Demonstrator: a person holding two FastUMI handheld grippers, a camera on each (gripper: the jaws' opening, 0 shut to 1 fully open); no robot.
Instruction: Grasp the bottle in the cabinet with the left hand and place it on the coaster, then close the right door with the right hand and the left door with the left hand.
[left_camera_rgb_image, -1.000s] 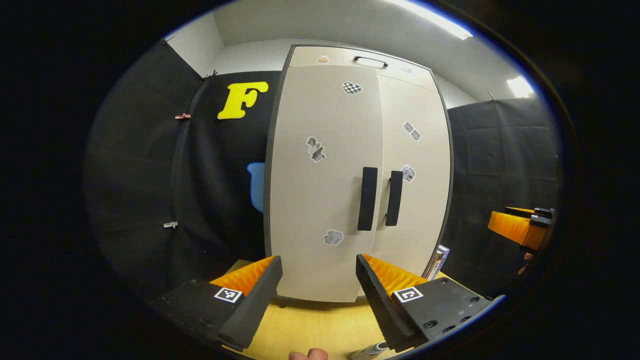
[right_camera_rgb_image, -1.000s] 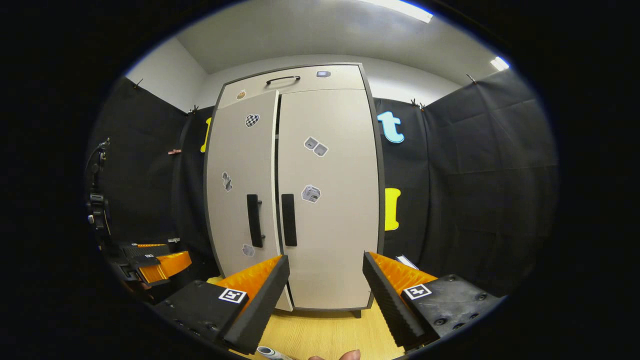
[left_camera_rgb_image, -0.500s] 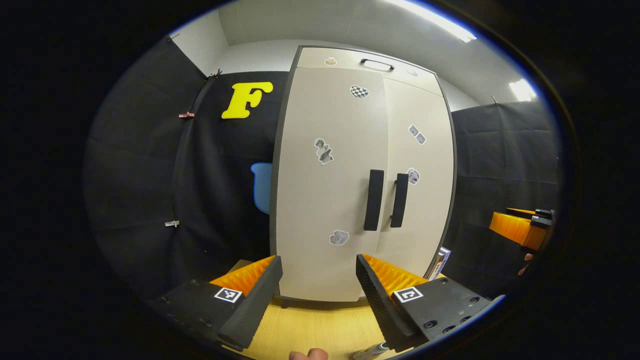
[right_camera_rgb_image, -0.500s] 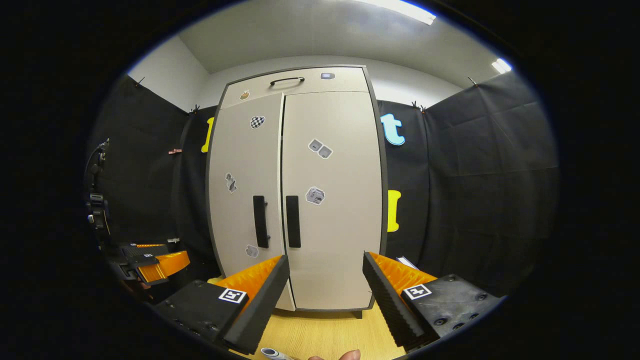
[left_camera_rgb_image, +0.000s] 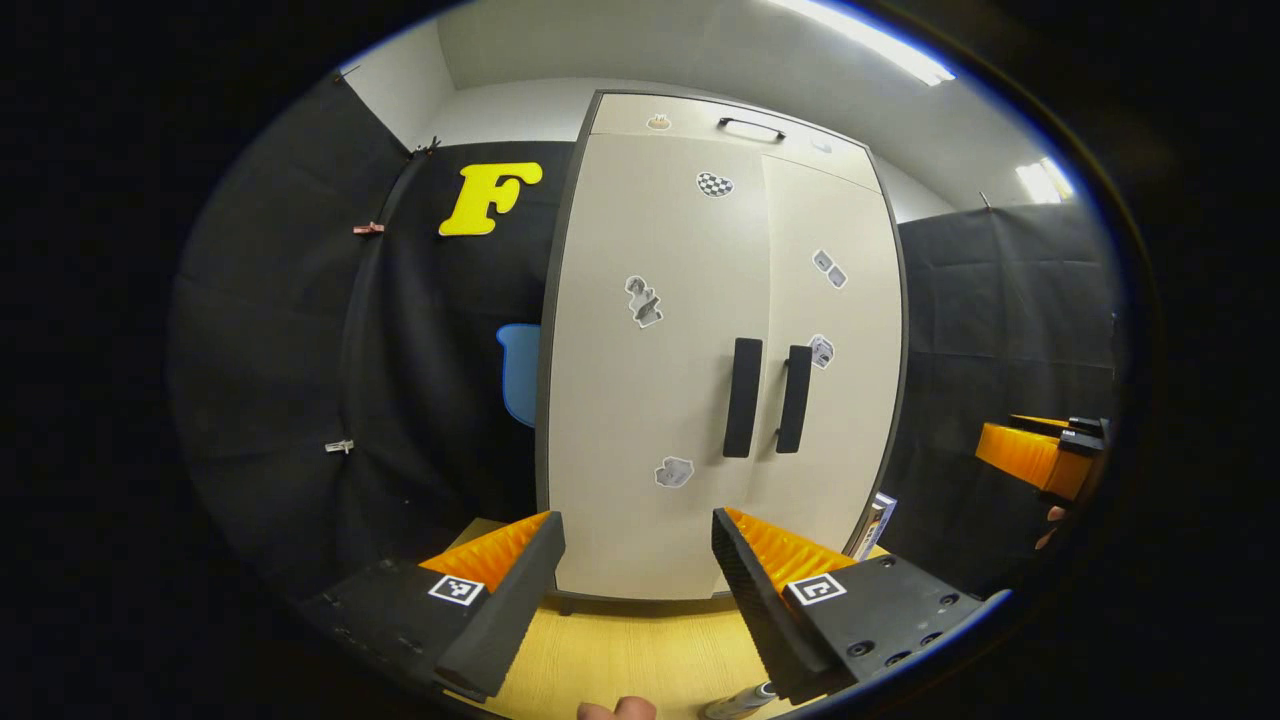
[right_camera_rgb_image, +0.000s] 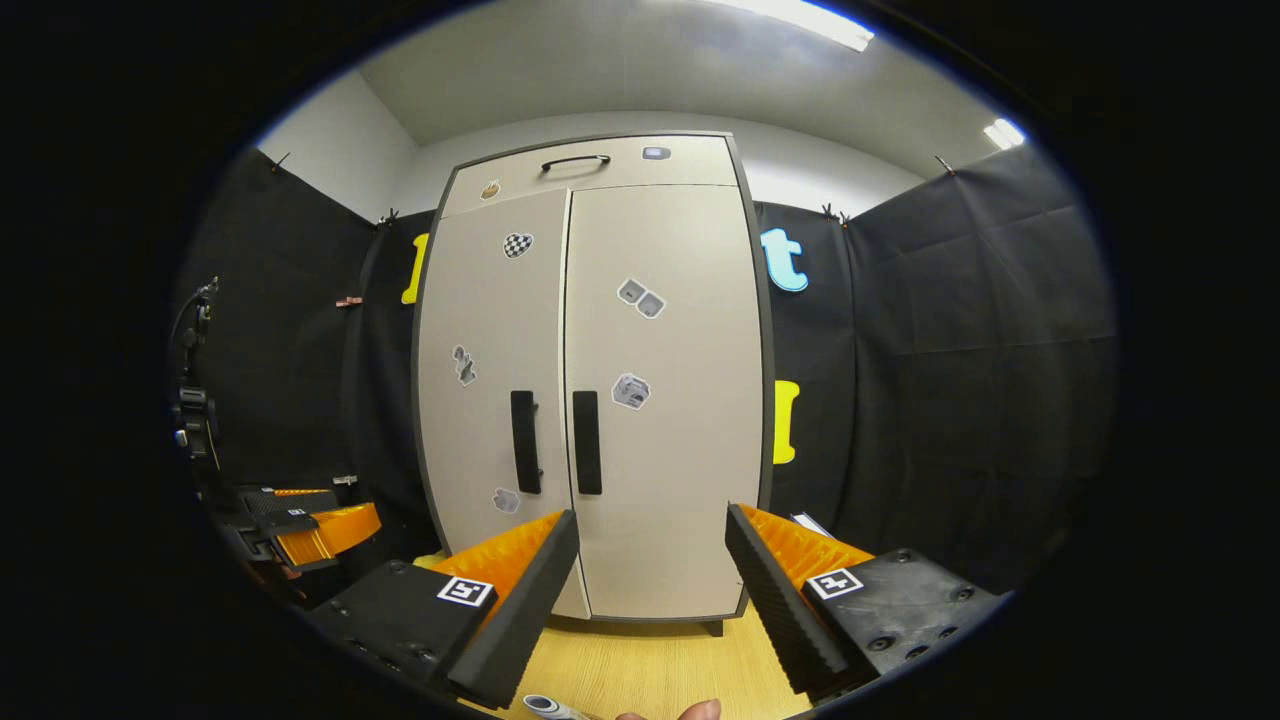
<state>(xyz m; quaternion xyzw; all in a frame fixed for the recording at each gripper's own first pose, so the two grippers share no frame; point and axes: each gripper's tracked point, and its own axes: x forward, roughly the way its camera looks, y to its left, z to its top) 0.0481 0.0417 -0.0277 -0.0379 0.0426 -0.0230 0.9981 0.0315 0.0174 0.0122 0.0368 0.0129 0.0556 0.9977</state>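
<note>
The left gripper (left_camera_rgb_image: 638, 560) is held back from the cabinet (left_camera_rgb_image: 640, 400), its fingers spread apart with nothing between them. Both cabinet doors, the left door (left_camera_rgb_image: 650, 380) and the right door (left_camera_rgb_image: 840, 380), sit flush, handles side by side. The bottle (left_camera_rgb_image: 738, 703) shows as a tip at the near edge of the wooden table (left_camera_rgb_image: 630, 650). At right, the right gripper (right_camera_rgb_image: 652, 565) also stands apart and empty.
</note>
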